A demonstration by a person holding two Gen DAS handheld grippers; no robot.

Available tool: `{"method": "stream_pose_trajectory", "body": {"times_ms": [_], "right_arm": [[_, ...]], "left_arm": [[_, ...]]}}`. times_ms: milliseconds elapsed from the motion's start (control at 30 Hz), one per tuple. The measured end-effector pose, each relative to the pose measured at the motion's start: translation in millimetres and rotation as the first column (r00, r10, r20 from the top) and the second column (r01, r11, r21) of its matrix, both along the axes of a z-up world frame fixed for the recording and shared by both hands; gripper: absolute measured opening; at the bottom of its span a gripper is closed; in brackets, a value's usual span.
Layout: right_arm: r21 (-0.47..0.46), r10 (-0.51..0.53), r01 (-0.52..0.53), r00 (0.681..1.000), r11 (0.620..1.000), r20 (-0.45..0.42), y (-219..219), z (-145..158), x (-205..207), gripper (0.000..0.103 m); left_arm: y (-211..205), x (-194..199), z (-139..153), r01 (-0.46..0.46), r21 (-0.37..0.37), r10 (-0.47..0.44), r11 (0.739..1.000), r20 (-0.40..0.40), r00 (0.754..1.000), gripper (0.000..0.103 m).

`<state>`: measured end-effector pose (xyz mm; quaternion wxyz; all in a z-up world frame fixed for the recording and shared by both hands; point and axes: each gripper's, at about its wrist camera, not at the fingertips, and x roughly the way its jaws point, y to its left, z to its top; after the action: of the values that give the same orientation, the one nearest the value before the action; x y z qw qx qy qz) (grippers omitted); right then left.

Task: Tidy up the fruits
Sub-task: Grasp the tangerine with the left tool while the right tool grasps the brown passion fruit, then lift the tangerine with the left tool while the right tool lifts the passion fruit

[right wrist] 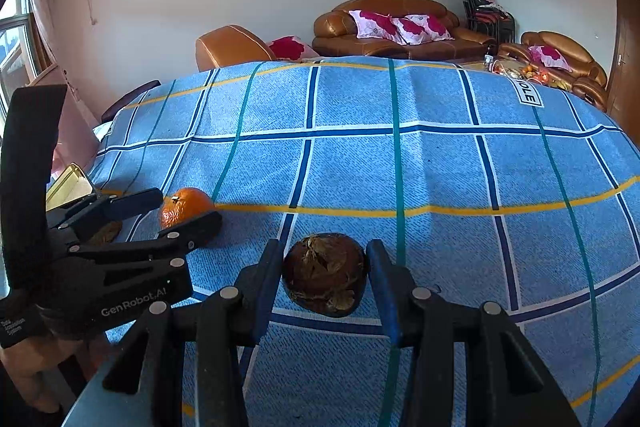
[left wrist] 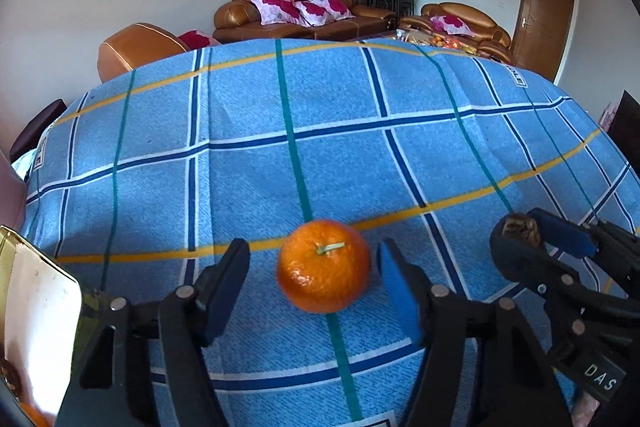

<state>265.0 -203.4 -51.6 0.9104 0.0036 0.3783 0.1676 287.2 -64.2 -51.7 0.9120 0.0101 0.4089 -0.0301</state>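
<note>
Two fruits, orange (left wrist: 323,265) and brown fruit (right wrist: 324,273), each between gripper fingers.

Both wrist cameras look steeply down, close over the blue cloth (left wrist: 240,187), sharing the orange (left wrist: 323,265), sofas (right wrist: 400,23) and each other's gripper.

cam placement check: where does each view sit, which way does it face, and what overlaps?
Left wrist: on the left gripper, facing forward and down over the blue checked cloth at the orange between its open fingers; the right gripper shows at right.
Right wrist: on the right gripper, same heading, fingers closed on the brown fruit; the left gripper and a hand show at left.
Shared: cloth, orange, brown fruit, sofas.
</note>
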Motion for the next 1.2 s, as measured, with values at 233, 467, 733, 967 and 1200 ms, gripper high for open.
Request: {"method": "stream_pose_trajectory", "body": {"times_ms": [233, 467, 733, 967, 1200], "right_arm": [[0.012, 0.010, -0.010, 0.999, 1.000, 0.033, -0.4, 3.8, -5.0, 0.045], [0.033, 0.004, -0.007, 0.997, 0.999, 0.082, -3.7, 9.7, -14.4, 0.045], [0.056, 0.013, -0.023, 0.986, 0.998, 0.165, -5.6, 19.7, -34.8, 0.045], [0.035, 0.026, -0.035, 0.974, 0.999, 0.225, -0.3, 25.5, -46.7, 0.045], [0.026, 0.031, -0.040, 0.959, 0.999, 0.280, 1.1, 29.8, -60.7, 0.045]], "left_arm": [[-2.1, -8.7, -0.7, 0.058, -0.048, -0.058, 0.997, 0.002, 0.998, 0.048], [-2.4, -28.1, 5.0, 0.073, -0.057, -0.071, 0.996, 0.034, 0.997, 0.048], [-0.9, -45.9, 12.3, 0.079, -0.044, -0.074, 0.996, 0.099, 0.992, 0.048], [1.8, -61.6, 17.7, 0.079, -0.040, -0.073, 0.996, 0.140, 0.987, 0.048], [1.9, -78.6, 23.0, 0.079, -0.023, -0.074, 0.997, 0.186, 0.980, 0.048]]}}
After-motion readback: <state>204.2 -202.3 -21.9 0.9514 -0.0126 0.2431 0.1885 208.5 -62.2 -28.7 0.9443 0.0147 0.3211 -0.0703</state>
